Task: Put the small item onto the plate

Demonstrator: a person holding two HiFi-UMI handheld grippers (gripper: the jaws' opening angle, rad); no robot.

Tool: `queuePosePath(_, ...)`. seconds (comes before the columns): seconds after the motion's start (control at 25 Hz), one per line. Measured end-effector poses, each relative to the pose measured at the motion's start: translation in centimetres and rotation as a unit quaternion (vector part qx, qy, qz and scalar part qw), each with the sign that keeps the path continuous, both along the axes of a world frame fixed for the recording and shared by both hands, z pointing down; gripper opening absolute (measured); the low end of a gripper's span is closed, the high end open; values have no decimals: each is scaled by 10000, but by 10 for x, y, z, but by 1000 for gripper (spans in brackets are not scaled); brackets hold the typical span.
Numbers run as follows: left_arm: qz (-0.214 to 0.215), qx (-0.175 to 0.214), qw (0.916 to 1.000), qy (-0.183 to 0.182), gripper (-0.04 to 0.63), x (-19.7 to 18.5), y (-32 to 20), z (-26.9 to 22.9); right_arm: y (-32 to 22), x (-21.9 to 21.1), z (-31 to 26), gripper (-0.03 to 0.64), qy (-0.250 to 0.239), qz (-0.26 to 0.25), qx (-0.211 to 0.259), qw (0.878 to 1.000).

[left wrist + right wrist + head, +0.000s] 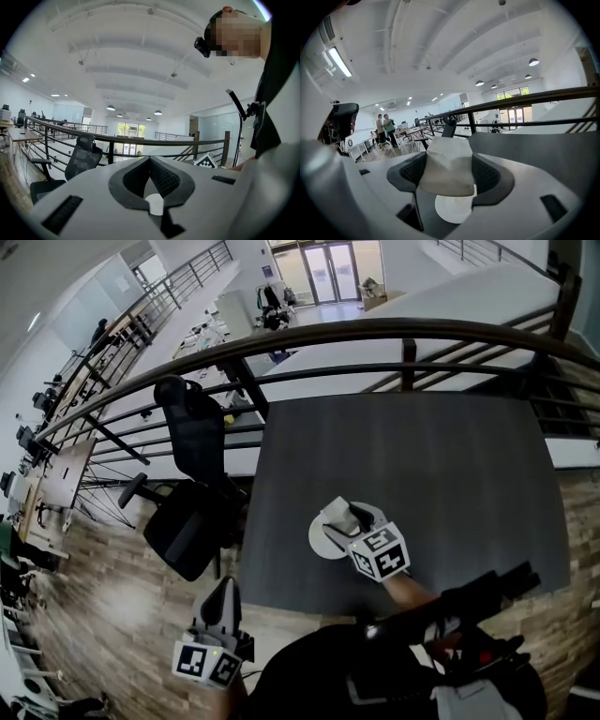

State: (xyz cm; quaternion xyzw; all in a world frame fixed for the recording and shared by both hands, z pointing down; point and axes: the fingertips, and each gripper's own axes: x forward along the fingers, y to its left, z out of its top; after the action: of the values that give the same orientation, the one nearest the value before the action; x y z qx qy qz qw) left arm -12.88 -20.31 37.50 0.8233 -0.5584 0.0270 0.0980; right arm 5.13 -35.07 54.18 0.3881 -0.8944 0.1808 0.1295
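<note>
Right gripper (343,518) over plate (322,543) on surface (422,465), fingers clamping white item (447,166). Left gripper (223,594) off the surface, fingers together, empty.

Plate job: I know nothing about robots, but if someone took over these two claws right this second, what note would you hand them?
Right claw: shut on the small white item, held over the plate on the dark table.
Left claw: shut, empty, low, off the table's near edge.
Done: item gripped and at the plate.
Left: probably lower it, open the right claw, back away.
</note>
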Motion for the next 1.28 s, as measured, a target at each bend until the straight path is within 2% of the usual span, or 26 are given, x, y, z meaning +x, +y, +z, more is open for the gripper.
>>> queuePosePath(0.76,-653,-262,9974,-132,5,-18,20,8,2,-16,123,311,678,-352,-875,9932)
queuePosePath(1.28,-884,-320,9954,-210,5,-26,20,13,-6,-28,169,311,921,-474,-1226,9870)
